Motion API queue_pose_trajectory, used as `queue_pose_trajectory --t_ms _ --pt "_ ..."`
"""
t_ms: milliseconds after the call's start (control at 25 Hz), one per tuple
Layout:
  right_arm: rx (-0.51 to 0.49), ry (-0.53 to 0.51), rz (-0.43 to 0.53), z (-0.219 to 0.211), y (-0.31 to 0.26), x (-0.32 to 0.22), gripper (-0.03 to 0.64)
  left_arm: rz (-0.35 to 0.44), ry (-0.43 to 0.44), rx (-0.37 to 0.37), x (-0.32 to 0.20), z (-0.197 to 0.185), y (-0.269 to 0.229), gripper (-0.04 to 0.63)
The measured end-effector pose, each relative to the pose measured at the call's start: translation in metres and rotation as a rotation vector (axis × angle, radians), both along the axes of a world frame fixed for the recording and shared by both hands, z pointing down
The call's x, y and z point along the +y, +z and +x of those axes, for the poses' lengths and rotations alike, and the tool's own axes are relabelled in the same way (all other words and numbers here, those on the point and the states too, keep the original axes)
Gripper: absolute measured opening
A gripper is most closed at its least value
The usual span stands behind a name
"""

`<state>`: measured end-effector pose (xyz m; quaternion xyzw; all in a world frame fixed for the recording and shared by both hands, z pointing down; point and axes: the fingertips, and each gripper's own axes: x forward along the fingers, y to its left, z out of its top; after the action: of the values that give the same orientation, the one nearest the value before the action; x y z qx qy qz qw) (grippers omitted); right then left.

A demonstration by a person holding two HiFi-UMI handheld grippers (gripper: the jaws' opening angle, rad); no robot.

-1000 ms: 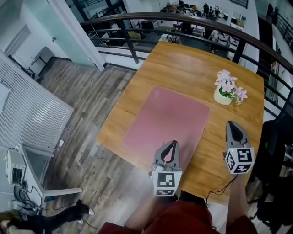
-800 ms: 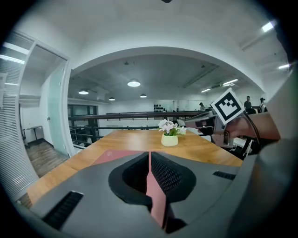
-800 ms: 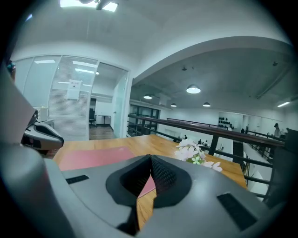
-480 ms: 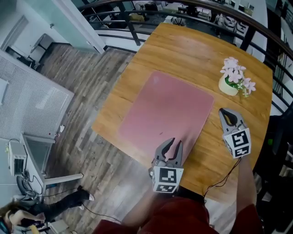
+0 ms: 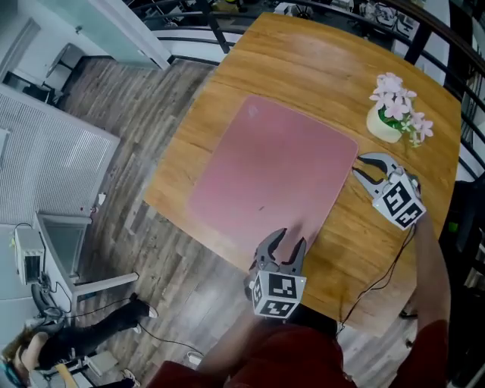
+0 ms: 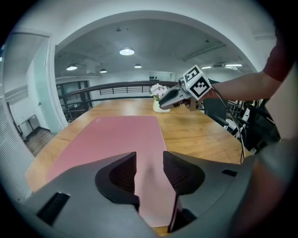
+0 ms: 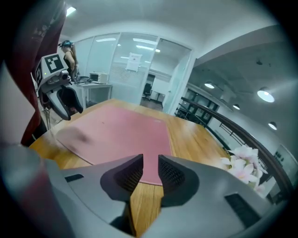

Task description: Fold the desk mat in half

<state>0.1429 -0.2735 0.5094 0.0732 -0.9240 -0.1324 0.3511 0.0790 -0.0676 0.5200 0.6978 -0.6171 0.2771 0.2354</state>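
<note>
**Setting:** open-plan office.

**Evidence:**
- wooden table (image 5: 326, 83) with a pink desk mat (image 5: 273, 170) at the tabletop's middle and potted flowers (image 5: 388, 121) near its far right corner
- dark metal railing (image 6: 116, 86) curving past the table's far edge
- cluttered desks (image 5: 373, 9) beyond the railing
- glass partition walls (image 7: 111, 60) with a posted notice (image 7: 134, 61)
- round ceiling lights (image 6: 126, 52)
- wood-plank floor (image 5: 151, 98)
- white side table (image 5: 67, 254) bearing a small machine (image 5: 25, 267)
</note>
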Motion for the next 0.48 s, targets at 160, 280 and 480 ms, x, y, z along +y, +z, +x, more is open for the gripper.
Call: queue_pose_trajectory --t_ms 160,280,480 --pt "0.151 -0.130 0.030 -0.004 0.022 -0.012 0.132 -0.068 0.013 -0.002 0.005 0.008 0.020 0.196" --pt "0.265 -0.222 0.052 -0.005 0.037 -0.017 0.149 -0.109 0.013 0.010 0.009 0.014 0.032 0.204" --pt "0.439 -0.381 0.136 -0.004 0.062 -0.027 0.164 -0.176 0.011 0.014 0.015 0.018 0.053 0.215"
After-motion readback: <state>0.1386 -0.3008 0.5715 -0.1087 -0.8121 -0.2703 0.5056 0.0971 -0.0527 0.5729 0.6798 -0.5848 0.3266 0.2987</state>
